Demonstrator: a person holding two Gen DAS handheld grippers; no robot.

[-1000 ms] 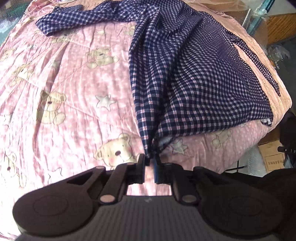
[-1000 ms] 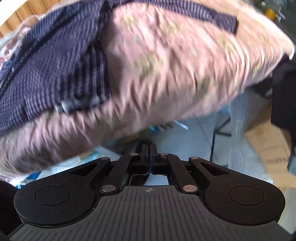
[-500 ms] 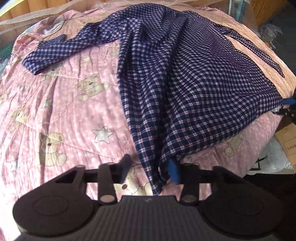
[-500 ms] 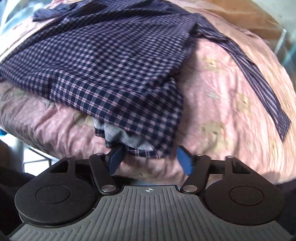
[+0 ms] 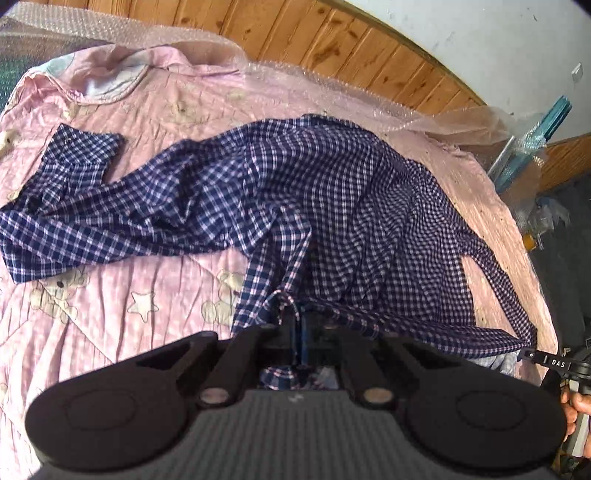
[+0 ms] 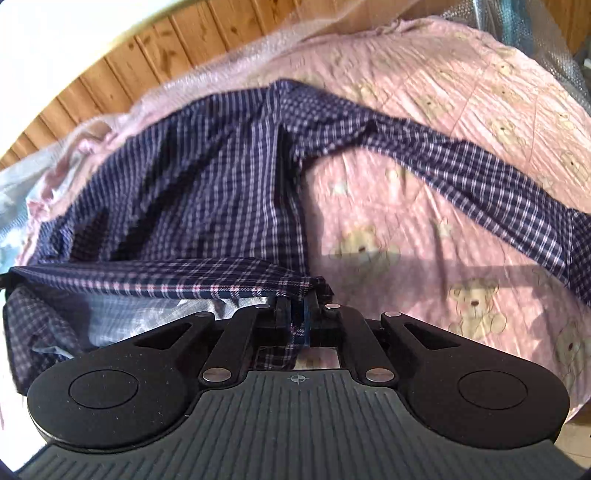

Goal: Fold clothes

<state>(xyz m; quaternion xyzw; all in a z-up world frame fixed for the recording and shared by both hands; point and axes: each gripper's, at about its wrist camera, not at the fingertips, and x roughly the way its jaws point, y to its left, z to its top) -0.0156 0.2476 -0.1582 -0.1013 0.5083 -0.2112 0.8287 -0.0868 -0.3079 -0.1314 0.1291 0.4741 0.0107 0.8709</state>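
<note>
Checked shirt [image 5: 332, 206] on the pink quilt [image 5: 110, 295], its hem clenched in both grippers' jaws.

A bed covered by a pink quilt [image 5: 177, 288] printed with teddy bears and stars fills most of both views. At its far edge the quilt is bunched, with a pale blue-and-white patch [image 5: 107, 79] showing near the far left corner. Clear bubble wrap [image 5: 332, 79] lies along the far edge, against a wall of vertical wooden boards [image 5: 332, 33]. Above the boards the wall is plain white [image 5: 498, 40]. Beyond the far right corner stand teal bars [image 5: 532, 140] in plastic wrap and a dark floor [image 5: 565, 229]. Bright daylight falls across the quilt.
</note>
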